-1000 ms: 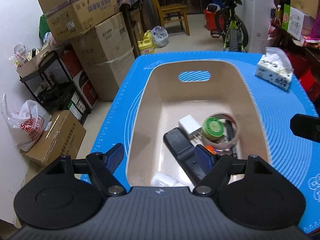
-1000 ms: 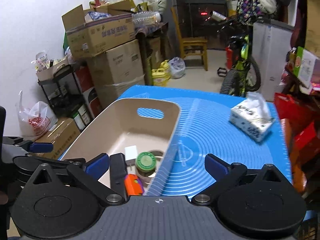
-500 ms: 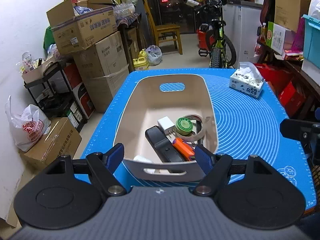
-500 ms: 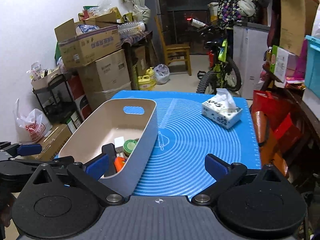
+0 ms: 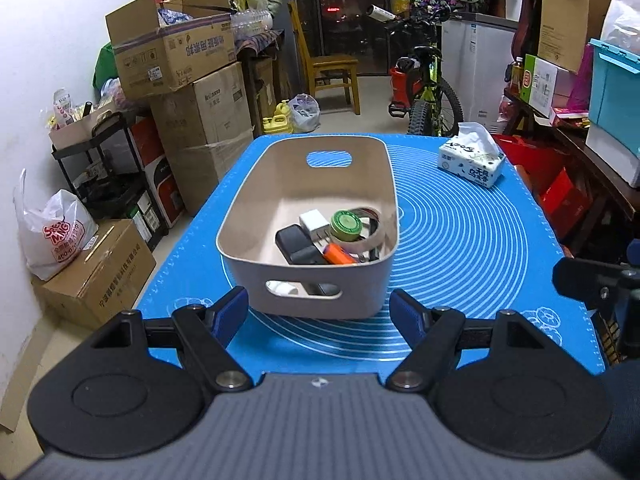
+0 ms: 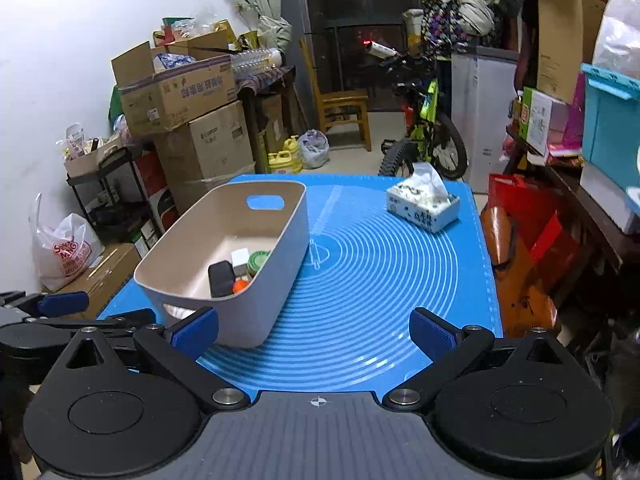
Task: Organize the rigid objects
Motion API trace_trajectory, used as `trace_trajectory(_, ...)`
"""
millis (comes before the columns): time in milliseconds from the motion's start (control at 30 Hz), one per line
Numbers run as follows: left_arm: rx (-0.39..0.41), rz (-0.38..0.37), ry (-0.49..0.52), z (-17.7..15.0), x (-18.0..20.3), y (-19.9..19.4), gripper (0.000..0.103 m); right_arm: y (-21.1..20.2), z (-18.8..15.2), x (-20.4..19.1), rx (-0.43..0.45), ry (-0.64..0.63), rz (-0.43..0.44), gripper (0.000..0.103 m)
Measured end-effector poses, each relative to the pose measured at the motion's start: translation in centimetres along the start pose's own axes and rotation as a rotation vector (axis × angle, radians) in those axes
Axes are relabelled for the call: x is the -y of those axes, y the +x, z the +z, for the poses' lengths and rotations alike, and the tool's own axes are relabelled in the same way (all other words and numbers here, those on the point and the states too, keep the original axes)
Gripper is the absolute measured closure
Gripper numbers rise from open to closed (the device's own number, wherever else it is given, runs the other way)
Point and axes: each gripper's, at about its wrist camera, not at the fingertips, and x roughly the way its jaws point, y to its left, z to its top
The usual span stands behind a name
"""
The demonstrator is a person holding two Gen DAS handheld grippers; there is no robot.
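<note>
A beige bin [image 5: 256,200] [image 6: 288,232] with handle cut-outs sits on the blue mat [image 5: 460,248] [image 6: 380,264]. Inside lie a black case [image 5: 298,246], a white charger [image 5: 313,221], a green-lidded tin [image 5: 346,226], a tape roll [image 5: 370,240] and an orange item [image 5: 338,255]. My left gripper [image 5: 320,314] hangs open just short of the bin's near wall, nothing between its blue pads. My right gripper [image 6: 314,328] is open over the mat's near edge, right of the bin. The left gripper's fingers [image 6: 64,304] show at the right wrist view's left edge.
A tissue pack [image 5: 470,162] [image 6: 422,206] lies at the mat's far right. Cardboard boxes [image 5: 200,120] and a black rack [image 5: 100,168] crowd the left floor. A bicycle [image 5: 428,92] and a chair [image 5: 332,68] stand beyond the table; red bags [image 6: 528,232] and shelves sit right.
Both grippers have drawn back from the bin toward the table's near edge. The left one was over the bin's inside; it now sits in front of the near wall. Both stayed open.
</note>
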Motion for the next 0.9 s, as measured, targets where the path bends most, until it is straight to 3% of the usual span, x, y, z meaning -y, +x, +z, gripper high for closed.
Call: trace_trajectory(900, -0.009, -0.018, 0.026, -3.6, 2.4, -2.0, 0.025, -3.2, -4.7, -0.2, 0.036, -0.022, -0.004, 0.003)
